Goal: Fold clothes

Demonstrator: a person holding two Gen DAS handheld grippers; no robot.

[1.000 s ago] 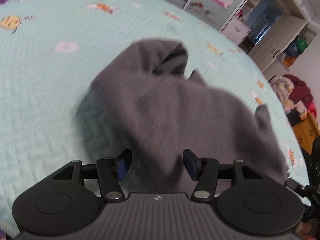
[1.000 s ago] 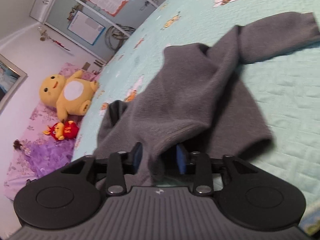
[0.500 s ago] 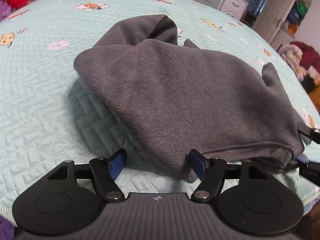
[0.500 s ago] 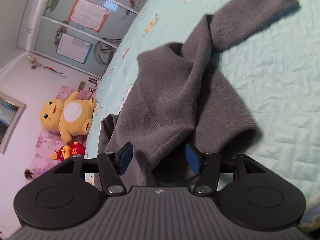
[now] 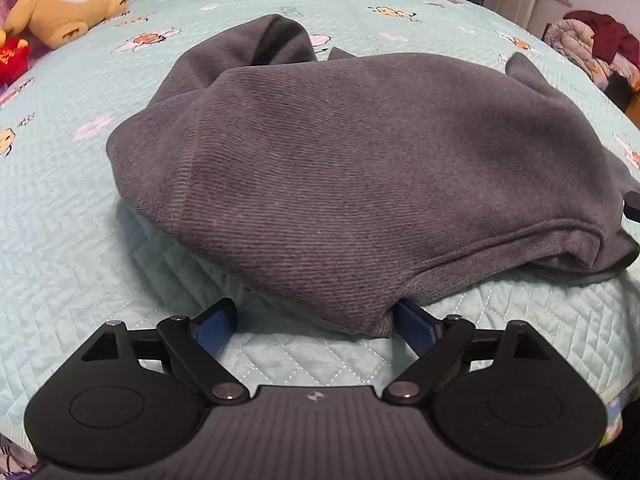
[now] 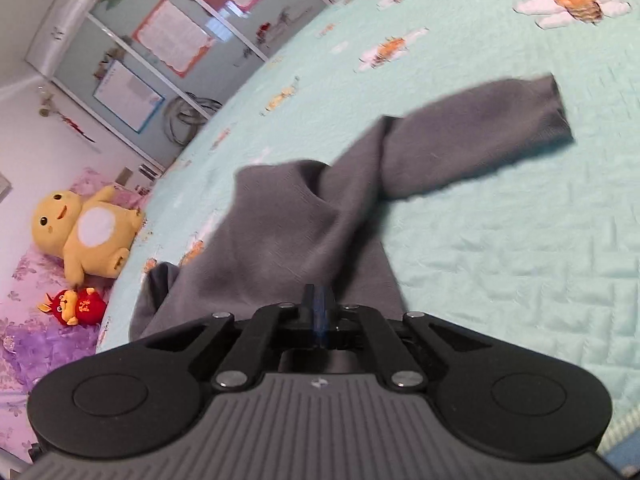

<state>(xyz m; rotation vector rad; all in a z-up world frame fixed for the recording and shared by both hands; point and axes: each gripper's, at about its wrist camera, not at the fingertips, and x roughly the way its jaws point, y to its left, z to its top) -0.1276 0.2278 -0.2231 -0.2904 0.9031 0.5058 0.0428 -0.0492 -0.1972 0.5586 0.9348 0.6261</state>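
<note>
My right claw (image 6: 318, 312) is pressed together at the sweater's (image 5: 360, 168) near hem, bunched on the bed (image 5: 60, 220); my left claw (image 5: 316, 326) is spreading. One-sided pull could drag it crooked.

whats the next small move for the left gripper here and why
Probably ease the left gripper forward and close it on the near hem of the grey sweater. Its jaws are opening, with the hem corner just reaching between them and nothing pinched yet, while the right gripper is shut at the sweater's other edge; whether it pinches fabric is unclear.
</note>
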